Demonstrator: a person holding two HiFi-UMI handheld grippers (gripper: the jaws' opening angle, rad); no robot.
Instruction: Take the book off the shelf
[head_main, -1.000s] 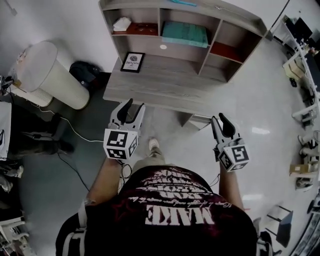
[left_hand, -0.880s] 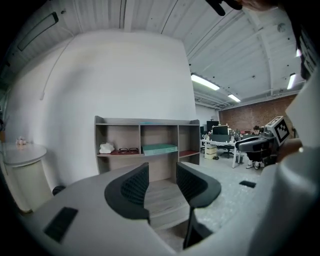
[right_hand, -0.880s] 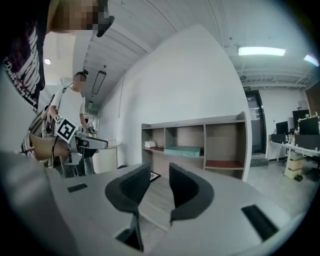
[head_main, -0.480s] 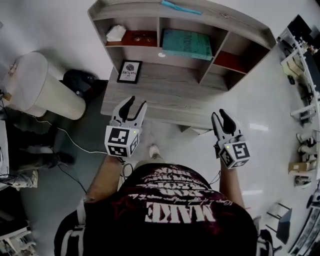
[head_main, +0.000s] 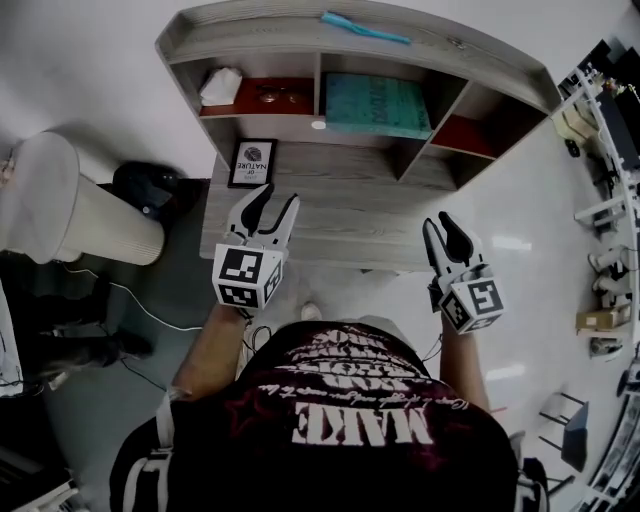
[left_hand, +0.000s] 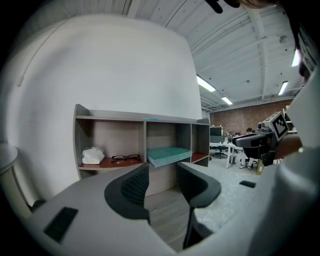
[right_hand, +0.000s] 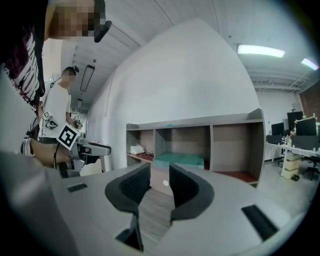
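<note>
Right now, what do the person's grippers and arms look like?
The left gripper and right gripper both have light grey bodies and curved, ribbed black jaws. Each has a white cube with black square markers at the rear. The person wears a dark maroon short-sleeved T-shirt with white lettering.

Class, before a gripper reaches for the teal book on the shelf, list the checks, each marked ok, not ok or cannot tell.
1. Book in middle compartment of shelf: ok.
2. Left gripper jaws apart, empty: ok.
3. Right gripper jaws apart, empty: ok.
4. Picture frame stands left of the path: ok.
5. Either gripper at the book: not ok, both short of it.
6. Book slides freely: cannot tell.
</note>
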